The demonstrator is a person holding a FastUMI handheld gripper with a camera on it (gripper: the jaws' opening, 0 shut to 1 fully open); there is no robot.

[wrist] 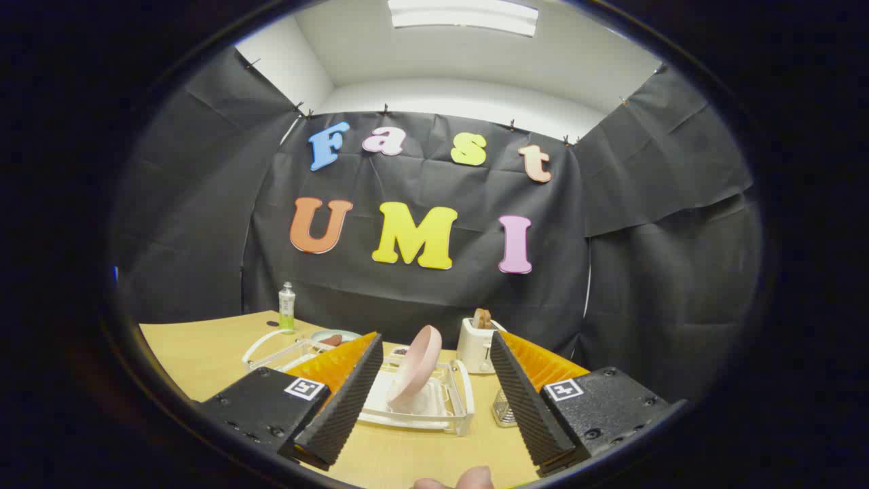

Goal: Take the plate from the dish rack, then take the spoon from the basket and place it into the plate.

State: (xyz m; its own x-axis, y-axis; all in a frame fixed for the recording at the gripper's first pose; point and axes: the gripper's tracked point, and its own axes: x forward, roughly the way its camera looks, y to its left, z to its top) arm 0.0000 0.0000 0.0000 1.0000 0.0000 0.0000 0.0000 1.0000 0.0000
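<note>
Gripper [432, 401] fingers wide apart, pink plate [415, 375] ahead on edge in dish rack [456, 407], leaning left.

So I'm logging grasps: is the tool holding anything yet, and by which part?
Nothing. The tool is open, with the pink plate standing untouched in the dish rack ahead of its fingers.

Support surface: a light wooden table [204, 353] spanning the lower part of the frame. Resting directly on it — a white dish rack [434, 407] at lower centre, a white toaster [477, 345] right of centre, a wire basket [504, 409] beside the rack. At upper left of the tabletop stands a small bottle [287, 307].
</note>
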